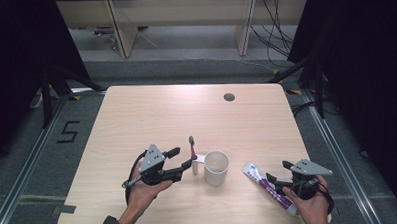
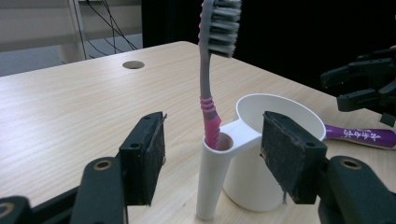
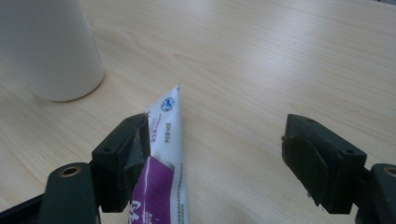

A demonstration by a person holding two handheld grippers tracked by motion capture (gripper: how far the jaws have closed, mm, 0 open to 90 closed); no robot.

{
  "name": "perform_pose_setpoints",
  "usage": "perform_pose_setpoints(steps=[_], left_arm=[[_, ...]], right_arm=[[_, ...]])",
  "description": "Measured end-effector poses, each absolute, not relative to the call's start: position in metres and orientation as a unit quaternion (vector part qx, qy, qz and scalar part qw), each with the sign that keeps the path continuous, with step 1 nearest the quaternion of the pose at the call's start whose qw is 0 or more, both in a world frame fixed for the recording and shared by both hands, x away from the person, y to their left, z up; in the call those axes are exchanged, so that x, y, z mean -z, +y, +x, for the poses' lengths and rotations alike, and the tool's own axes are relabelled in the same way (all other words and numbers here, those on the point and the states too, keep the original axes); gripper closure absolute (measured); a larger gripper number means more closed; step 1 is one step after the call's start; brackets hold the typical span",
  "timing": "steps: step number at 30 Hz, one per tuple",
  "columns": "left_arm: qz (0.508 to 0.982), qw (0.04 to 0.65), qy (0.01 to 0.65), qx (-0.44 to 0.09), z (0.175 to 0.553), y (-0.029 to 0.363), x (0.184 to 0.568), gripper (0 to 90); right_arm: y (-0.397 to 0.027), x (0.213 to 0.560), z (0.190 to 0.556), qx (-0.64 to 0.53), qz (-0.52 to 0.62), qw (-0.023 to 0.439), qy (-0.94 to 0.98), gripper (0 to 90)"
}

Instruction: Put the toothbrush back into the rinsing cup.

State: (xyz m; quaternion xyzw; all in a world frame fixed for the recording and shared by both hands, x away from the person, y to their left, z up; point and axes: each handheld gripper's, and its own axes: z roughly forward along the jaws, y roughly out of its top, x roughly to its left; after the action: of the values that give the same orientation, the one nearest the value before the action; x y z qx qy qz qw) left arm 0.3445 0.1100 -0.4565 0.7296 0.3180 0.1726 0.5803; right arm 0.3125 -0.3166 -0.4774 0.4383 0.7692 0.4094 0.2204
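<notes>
A white cup (image 1: 216, 167) stands near the table's front, with a slim white holder tube (image 1: 195, 165) joined to its left side. A grey and pink toothbrush (image 1: 191, 147) stands upright in that tube. My left gripper (image 1: 180, 158) is open, its pads (image 2: 149, 158) on either side of the holder tube (image 2: 212, 182) without touching it. The toothbrush (image 2: 208, 74) rises between them, in front of the cup (image 2: 280, 112). A white and purple toothpaste tube (image 1: 269, 189) lies flat at the front right. My right gripper (image 1: 278, 170) is open over it. The toothpaste tube (image 3: 163, 154) lies beside the left jaw of my right gripper (image 3: 219, 154).
The light wooden table (image 1: 151, 113) has a round cable hole (image 1: 229, 97) near its far edge. Its front edge runs just below both hands. Black curtains and stand legs flank the table, and cables lie on the floor beyond.
</notes>
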Motion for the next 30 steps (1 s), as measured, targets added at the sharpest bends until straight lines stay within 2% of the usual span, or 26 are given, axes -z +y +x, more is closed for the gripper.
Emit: perform_pose_setpoints(steps=[4,5,9,11,16,19,26,30], left_arm=[[0.733,0.578,0.317,-0.169,0.342,0.112,0.458,36.3],[0.736,0.572,0.318,-0.17,0.34,0.115,0.459,36.0],[0.736,0.572,0.319,-0.171,0.337,0.12,0.459,34.5],[0.734,0.575,0.318,-0.171,0.336,0.122,0.459,33.7],[0.736,0.573,0.319,-0.168,0.333,0.127,0.462,32.5],[0.74,0.567,0.319,-0.168,0.327,0.131,0.465,32.1],[0.747,0.56,0.319,-0.163,0.323,0.134,0.476,29.4],[0.756,0.544,0.321,-0.171,0.318,0.136,0.479,26.8]], right_arm=[[-0.316,0.477,0.313,-0.41,0.436,0.221,0.77,24.7],[-0.319,0.477,0.316,-0.408,0.418,0.241,0.775,24.7],[-0.319,0.478,0.316,-0.408,0.417,0.241,0.775,24.6],[-0.316,0.477,0.313,-0.407,0.437,0.222,0.771,24.6],[-0.319,0.478,0.316,-0.405,0.419,0.239,0.777,24.6],[-0.316,0.477,0.314,-0.406,0.433,0.223,0.773,24.6],[-0.314,0.478,0.314,-0.409,0.431,0.222,0.774,24.6],[-0.317,0.478,0.316,-0.404,0.413,0.24,0.78,24.6]])
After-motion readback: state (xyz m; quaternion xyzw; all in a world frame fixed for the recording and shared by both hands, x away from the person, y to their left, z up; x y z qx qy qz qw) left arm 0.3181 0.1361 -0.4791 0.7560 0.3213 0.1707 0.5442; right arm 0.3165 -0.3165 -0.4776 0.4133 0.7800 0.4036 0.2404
